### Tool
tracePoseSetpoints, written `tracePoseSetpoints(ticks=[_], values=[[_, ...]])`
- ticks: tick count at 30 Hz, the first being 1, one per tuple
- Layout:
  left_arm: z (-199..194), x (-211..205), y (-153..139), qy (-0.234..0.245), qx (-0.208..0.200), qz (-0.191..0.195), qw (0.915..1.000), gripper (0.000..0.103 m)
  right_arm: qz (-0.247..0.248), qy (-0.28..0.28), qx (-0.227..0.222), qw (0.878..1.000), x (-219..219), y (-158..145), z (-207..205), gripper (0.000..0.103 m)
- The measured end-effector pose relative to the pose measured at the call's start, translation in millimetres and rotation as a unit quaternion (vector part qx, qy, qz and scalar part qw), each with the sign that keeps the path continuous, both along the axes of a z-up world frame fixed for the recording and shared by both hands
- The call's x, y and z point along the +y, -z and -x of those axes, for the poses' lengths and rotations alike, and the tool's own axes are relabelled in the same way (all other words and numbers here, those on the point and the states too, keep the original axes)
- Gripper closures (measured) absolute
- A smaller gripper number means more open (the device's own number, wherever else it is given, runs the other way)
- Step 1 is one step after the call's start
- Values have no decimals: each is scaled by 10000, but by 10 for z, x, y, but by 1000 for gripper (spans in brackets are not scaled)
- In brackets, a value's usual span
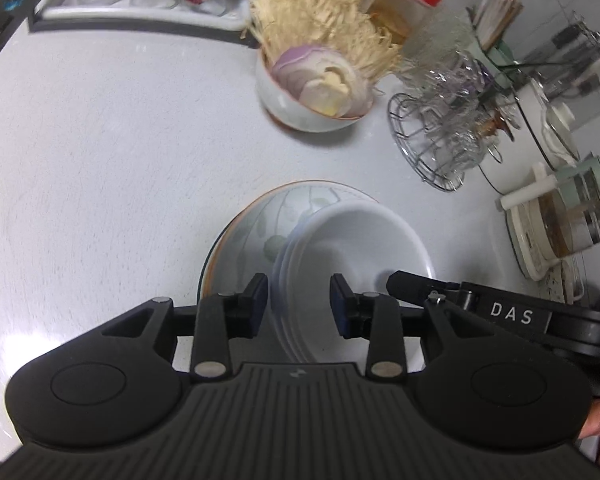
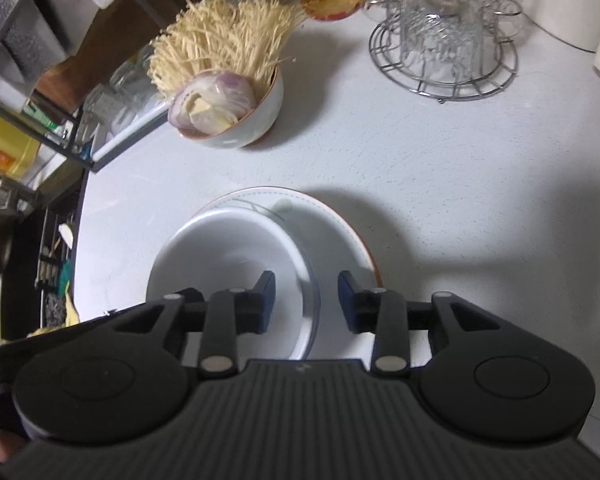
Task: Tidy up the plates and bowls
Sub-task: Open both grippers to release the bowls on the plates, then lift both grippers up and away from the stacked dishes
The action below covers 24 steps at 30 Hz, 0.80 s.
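A plain white bowl [image 1: 360, 240] rests on a leaf-patterned plate with an orange rim [image 1: 244, 232] on the white counter. My left gripper [image 1: 299, 304] is open, its fingers straddling the bowl's left rim. My right gripper [image 2: 306, 302] is open too, straddling the right rim of the same bowl [image 2: 228, 252], with the plate [image 2: 336, 228] under it. The right gripper's finger [image 1: 404, 284] also shows in the left wrist view by the bowl's right edge. Neither pair of pads visibly presses the rim.
Behind stands a white bowl [image 1: 296, 108] of enoki mushrooms and sliced onion, also in the right wrist view [image 2: 240, 120]. A wire rack with glass cups [image 1: 440, 136], a red-lidded jar [image 1: 404, 4], a white pot [image 1: 540, 120] and a dish rack [image 2: 40, 60] crowd the counter's edges.
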<state>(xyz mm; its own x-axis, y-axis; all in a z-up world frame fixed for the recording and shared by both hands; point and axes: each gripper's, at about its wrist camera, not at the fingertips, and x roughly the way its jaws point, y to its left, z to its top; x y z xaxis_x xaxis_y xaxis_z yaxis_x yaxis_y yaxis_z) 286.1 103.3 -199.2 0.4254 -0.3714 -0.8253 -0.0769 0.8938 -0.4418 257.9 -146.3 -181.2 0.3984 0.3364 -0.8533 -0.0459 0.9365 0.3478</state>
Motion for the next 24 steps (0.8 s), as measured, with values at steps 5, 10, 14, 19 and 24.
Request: tracePoseSetpoints(ticks=[5, 10, 14, 19, 24], values=[[68, 17, -153, 116, -210, -126, 9996, 64, 45, 105, -152, 9998, 21, -66, 130, 66], [180, 95, -426, 24, -464, -78, 9989, 64, 14, 101, -448, 9989, -42, -260, 216, 66], [297, 123, -689, -121, -683, -117, 9975, 64, -34, 49, -724, 9974, -86, -472, 272, 66], [451, 118, -1020, -226, -1032, -292, 9940, 64, -140, -59, -1174, 9930, -124, -802, 386, 66], [628, 121, -1357, -353, -1393, -422, 9887, 64, -257, -151, -1646, 9859, -173, -1141, 514, 66]])
